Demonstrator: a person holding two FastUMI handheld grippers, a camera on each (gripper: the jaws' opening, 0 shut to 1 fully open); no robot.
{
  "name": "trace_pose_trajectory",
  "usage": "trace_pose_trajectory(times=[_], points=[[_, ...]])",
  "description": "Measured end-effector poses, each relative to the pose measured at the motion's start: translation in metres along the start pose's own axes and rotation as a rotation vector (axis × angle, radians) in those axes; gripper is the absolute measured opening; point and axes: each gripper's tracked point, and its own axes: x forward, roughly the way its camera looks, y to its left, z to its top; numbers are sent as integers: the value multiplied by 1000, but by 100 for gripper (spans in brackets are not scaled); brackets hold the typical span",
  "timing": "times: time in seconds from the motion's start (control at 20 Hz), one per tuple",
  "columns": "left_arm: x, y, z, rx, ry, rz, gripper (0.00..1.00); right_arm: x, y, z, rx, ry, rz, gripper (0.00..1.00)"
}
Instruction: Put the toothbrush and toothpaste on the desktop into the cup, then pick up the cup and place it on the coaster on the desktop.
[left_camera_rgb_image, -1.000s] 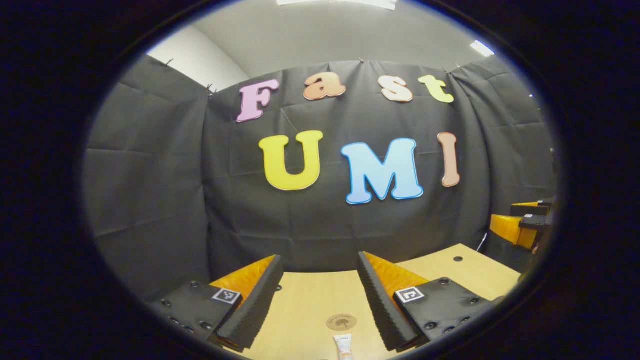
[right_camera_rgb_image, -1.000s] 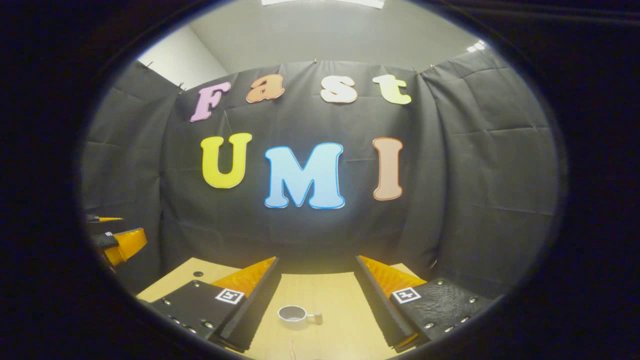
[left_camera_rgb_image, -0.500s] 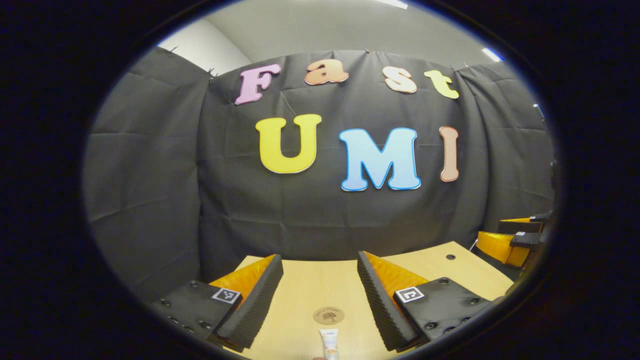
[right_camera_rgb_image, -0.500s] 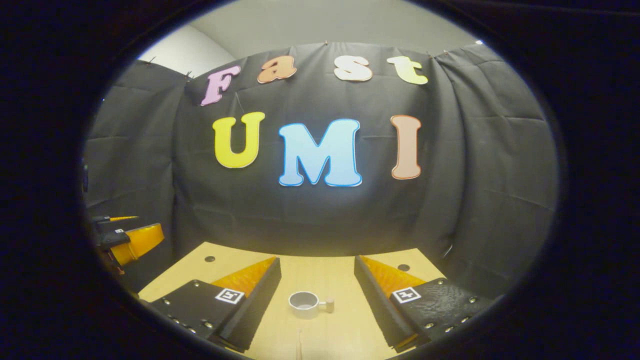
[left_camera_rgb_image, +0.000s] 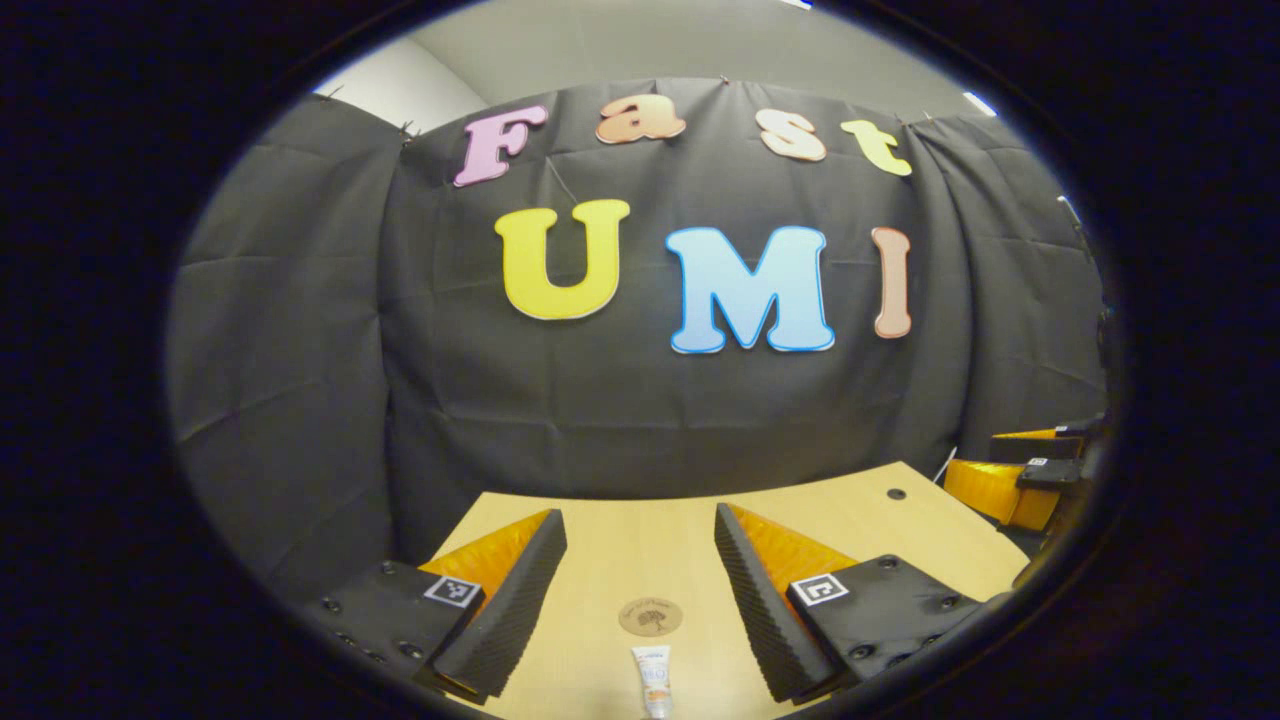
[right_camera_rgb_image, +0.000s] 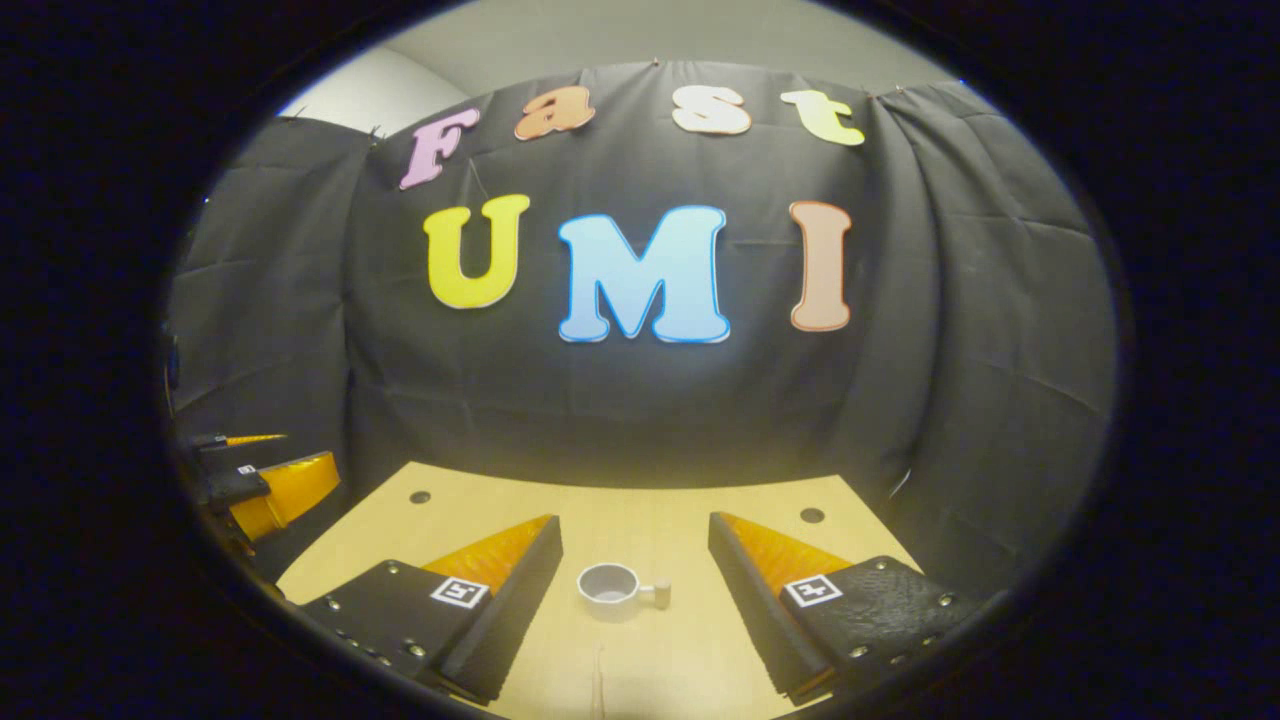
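In the left gripper view a round brown coaster (left_camera_rgb_image: 650, 617) lies on the wooden desktop (left_camera_rgb_image: 880, 515), with a white toothpaste tube (left_camera_rgb_image: 654, 678) just in front of it. My left gripper (left_camera_rgb_image: 640, 535) is open above both, empty. In the right gripper view a pale cup (right_camera_rgb_image: 610, 587) with a short handle stands upright on the desktop (right_camera_rgb_image: 640, 515). A thin pale toothbrush (right_camera_rgb_image: 597, 690) lies in front of it at the bottom edge. My right gripper (right_camera_rgb_image: 635, 535) is open, the cup seen between its fingers farther off. The right gripper (left_camera_rgb_image: 1030, 480) also shows at the far right of the left gripper view.
The desktop has small dark holes near its back corners (right_camera_rgb_image: 812, 515) (left_camera_rgb_image: 896, 494). The black cloth wall stands close behind the desk. The left gripper (right_camera_rgb_image: 260, 480) shows at the left edge of the right gripper view.
Both cameras have tipped downward, so more desktop shows. The coaster, tube and cup sit higher in their views. Both grippers stay open.
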Motion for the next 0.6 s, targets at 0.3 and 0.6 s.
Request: trace_pose_trajectory(times=[0.3, 0.6], points=[[37, 0, -86, 8, 212, -35, 96, 24, 23, -94, -6, 293, 73, 92], [62, 1, -167, -35, 433, -55, 97, 26, 25, -158, 11, 485, 70, 92]])
